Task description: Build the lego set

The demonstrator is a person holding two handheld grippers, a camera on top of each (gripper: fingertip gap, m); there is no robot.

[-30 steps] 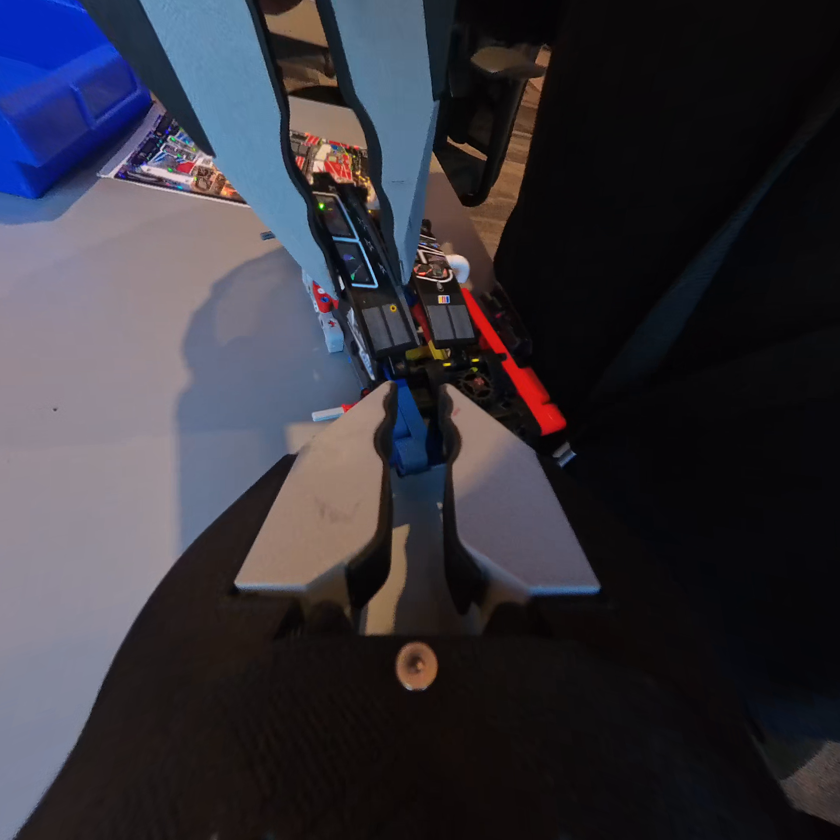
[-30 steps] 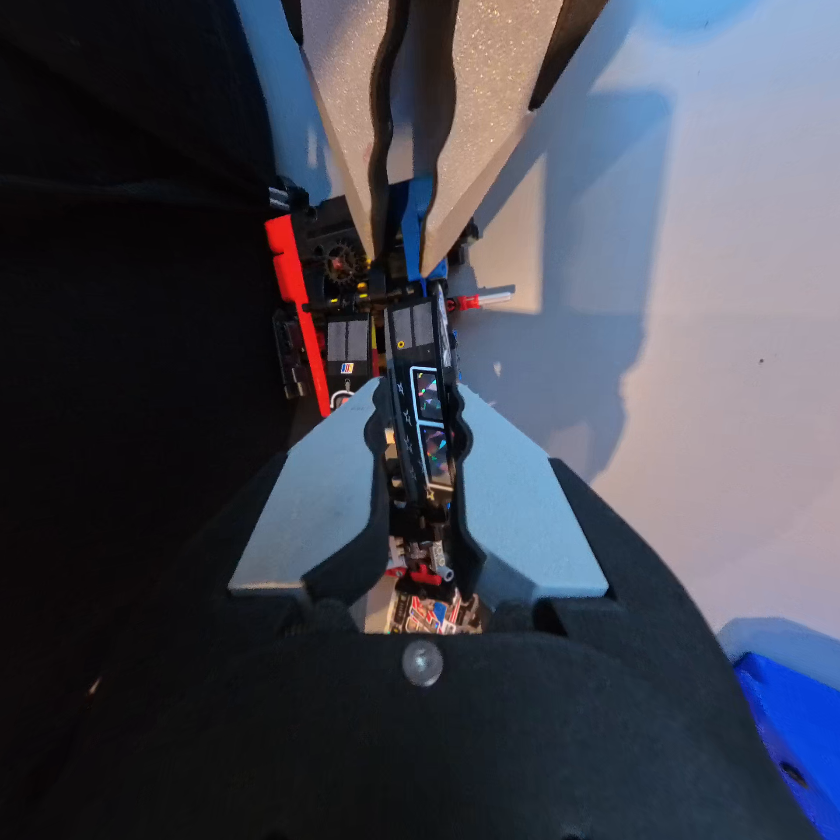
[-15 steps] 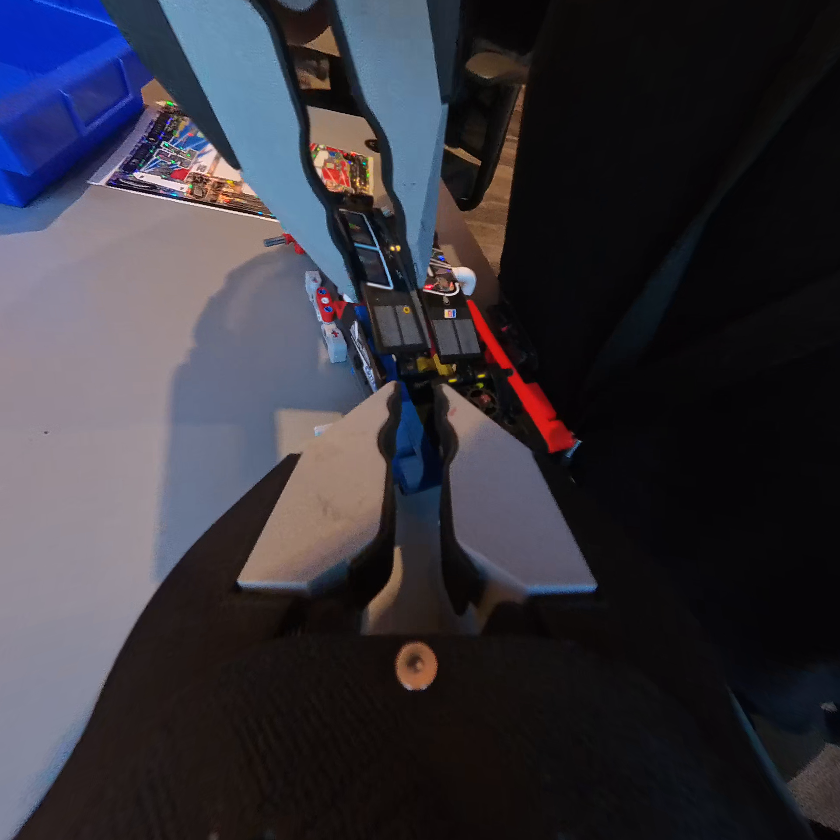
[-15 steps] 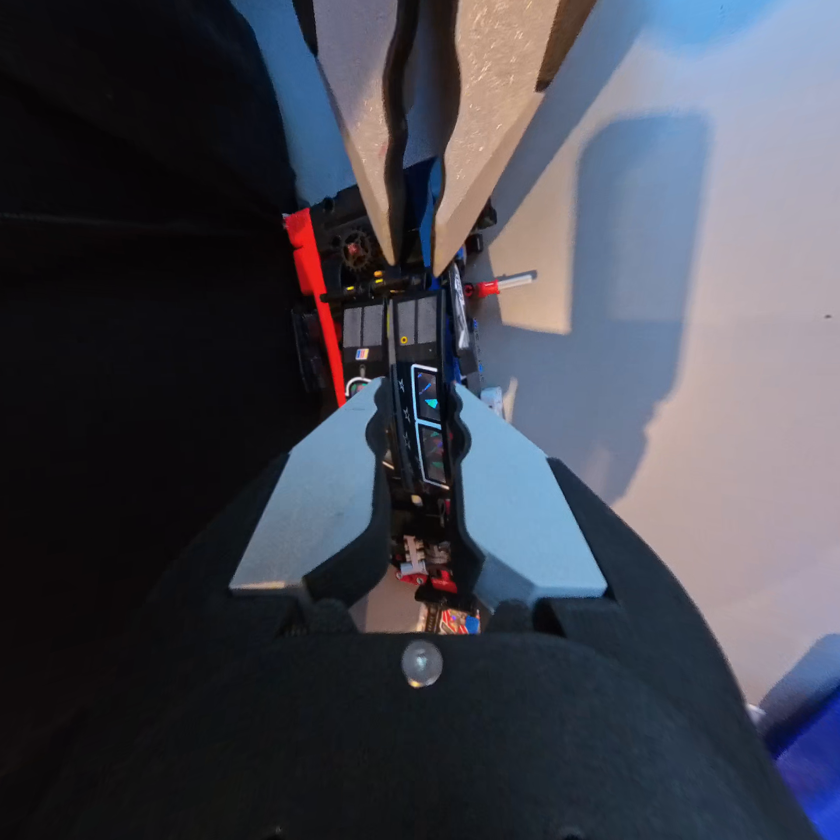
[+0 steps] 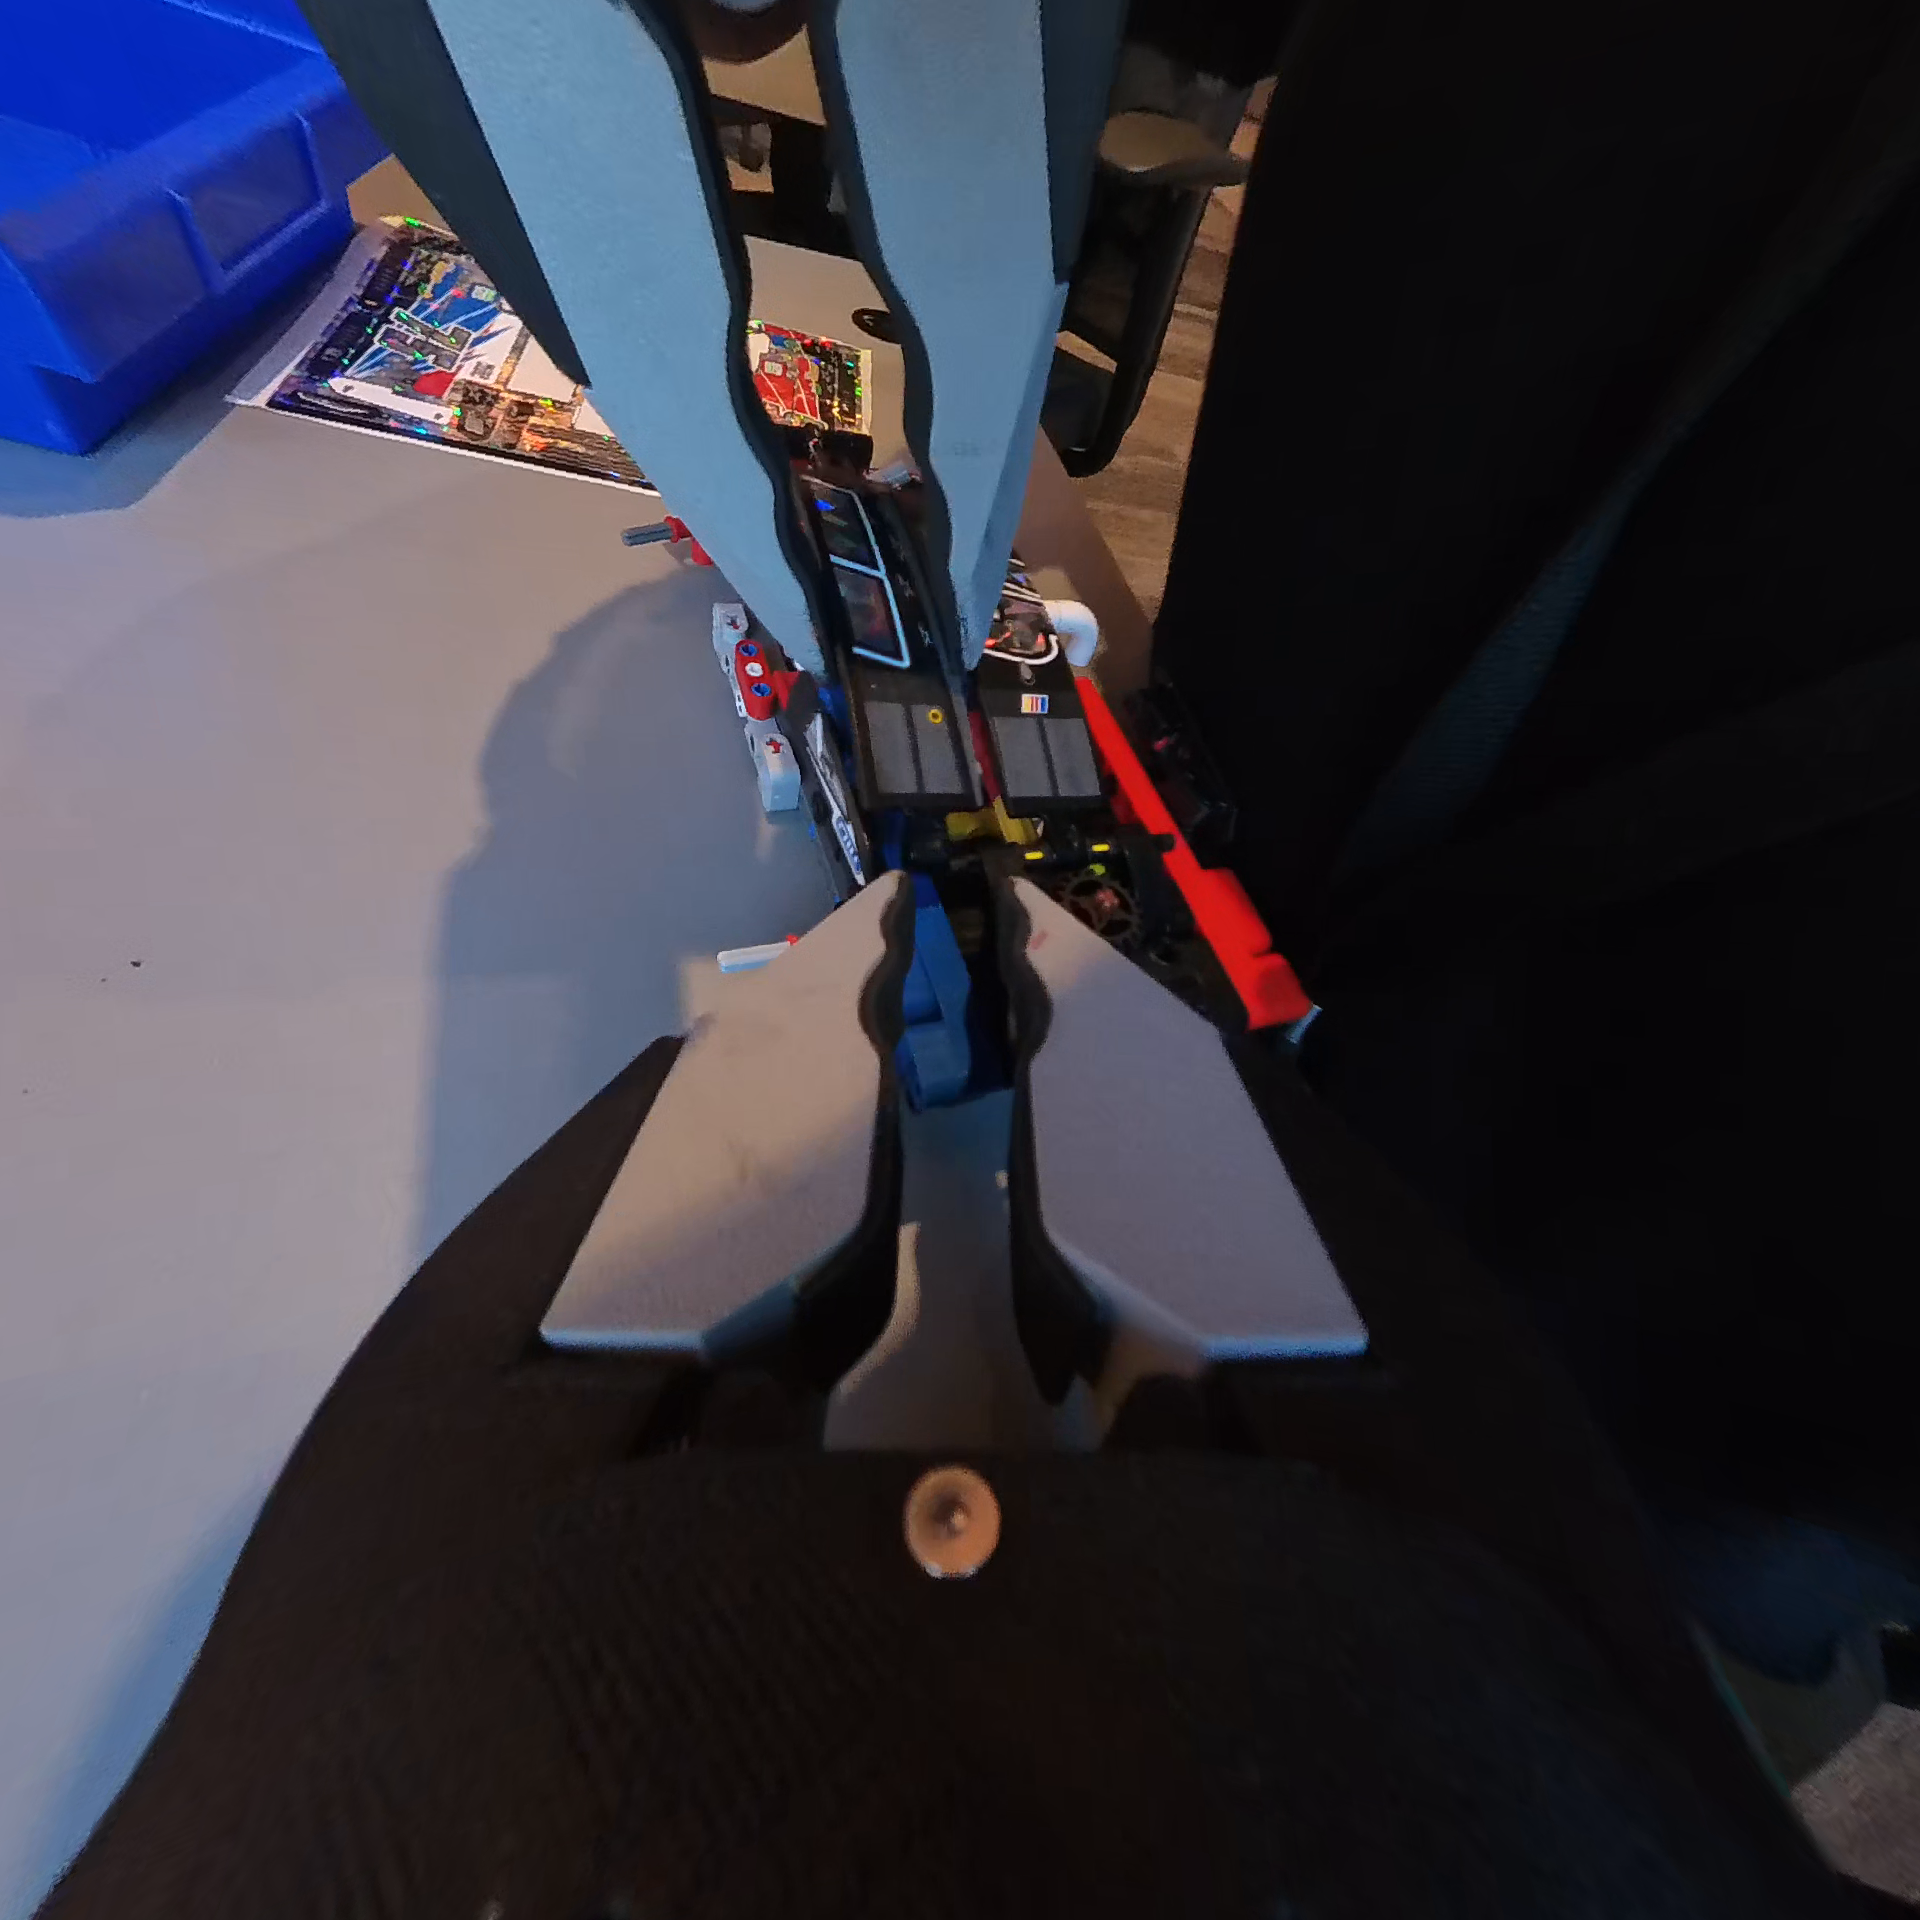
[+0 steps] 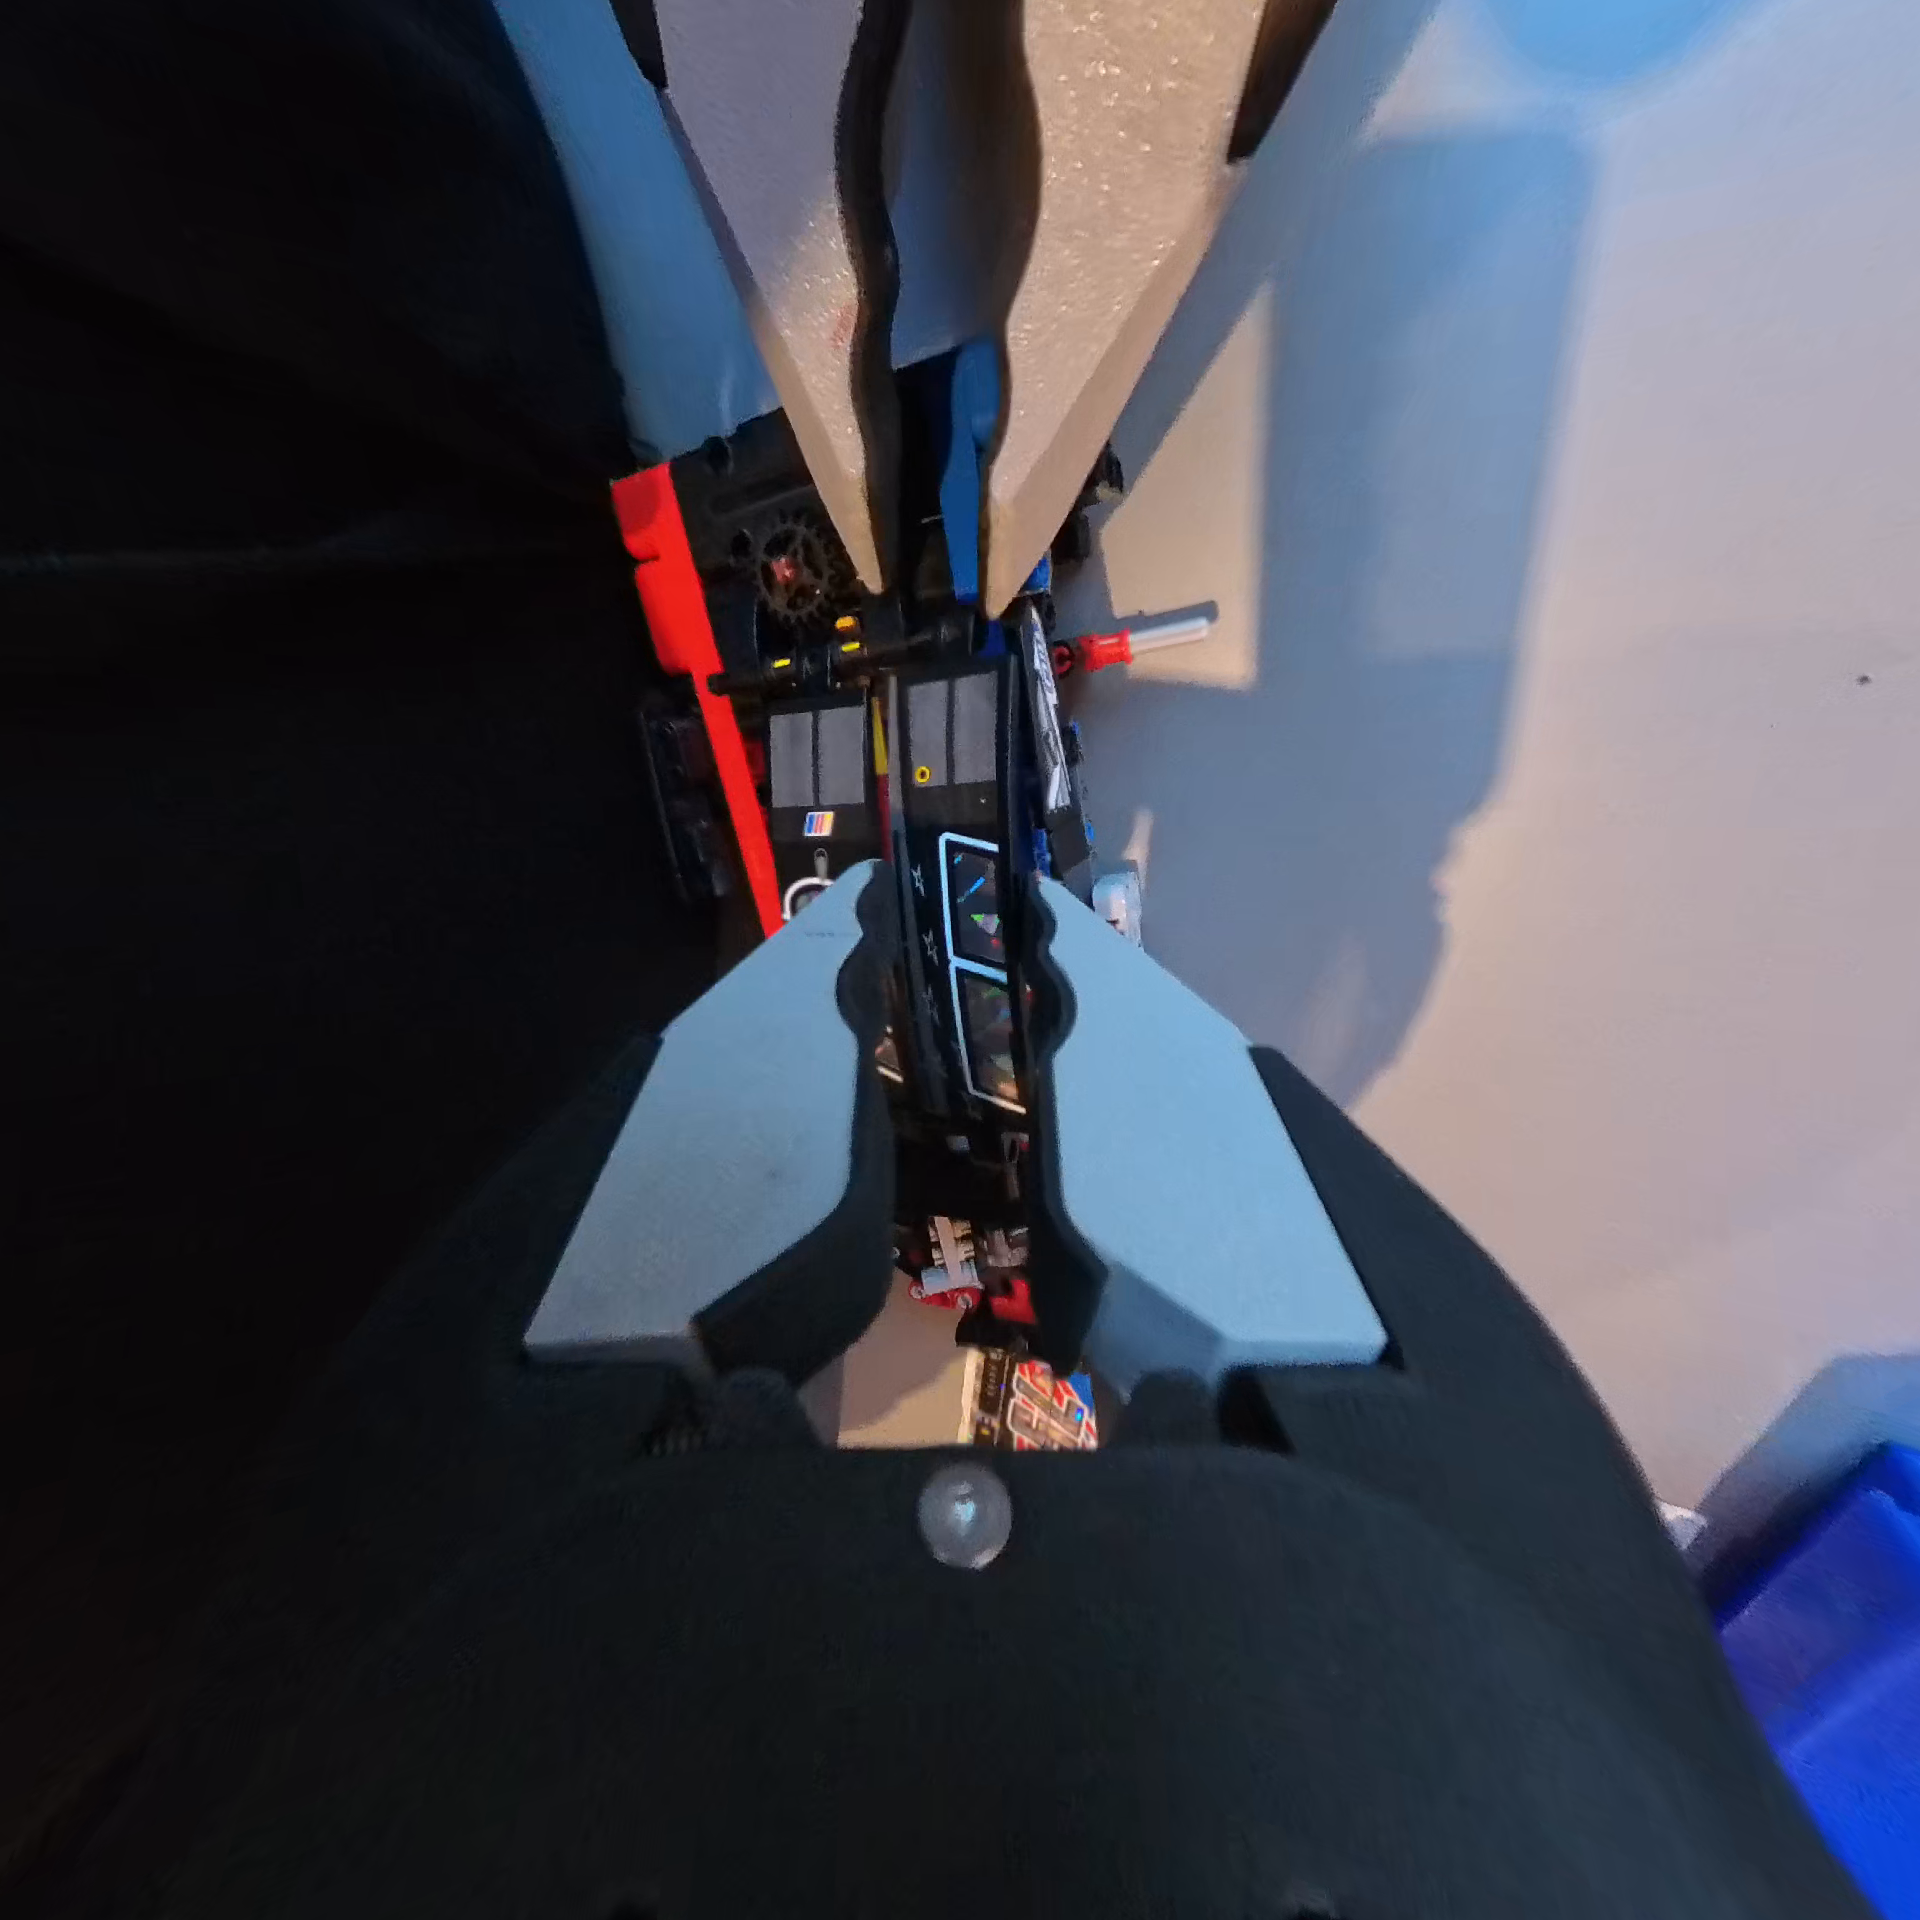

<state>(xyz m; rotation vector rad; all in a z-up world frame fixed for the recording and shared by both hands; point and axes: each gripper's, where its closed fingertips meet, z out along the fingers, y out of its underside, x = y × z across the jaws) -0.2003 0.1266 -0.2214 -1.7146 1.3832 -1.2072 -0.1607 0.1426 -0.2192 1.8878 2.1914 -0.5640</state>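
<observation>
- Over the past second the sticker sheets [image 5: 436, 364] have come further into the left wrist view, and a small red-and-grey pin [image 5: 660, 533] now shows beside the far hand-held gripper; both grips on the model are unchanged.
- The lego model [image 5: 966, 748], a long black vehicle build with a red side strip and blue parts, lies on the grey counter [image 5: 260, 831] at its edge, next to a dark mass that cannot be made out.
- The left hand-held gripper [image 5: 951, 899] is clamped on the model's blue end piece [image 5: 935, 1029], its fingers pressed to either side of it.
- The right hand-held gripper [image 6: 956, 888] is clamped on the opposite end, over the black panel [image 6: 977, 977] with shiny framed stickers; the two grippers face each other along the model's length.
- In the right wrist view a black gear [image 6: 795, 571] sits near the red strip [image 6: 686, 634], just beside the left hand-held gripper's fingertips.
- A loose red-and-white axle piece [image 6: 1138, 636] lies on the counter just beside the model.
- A small white-and-red assembly [image 5: 758, 707] sits against the model's side.
- A blue bin [image 5: 135, 208] stands at the counter's far corner, touching the sticker sheets' edge.
</observation>
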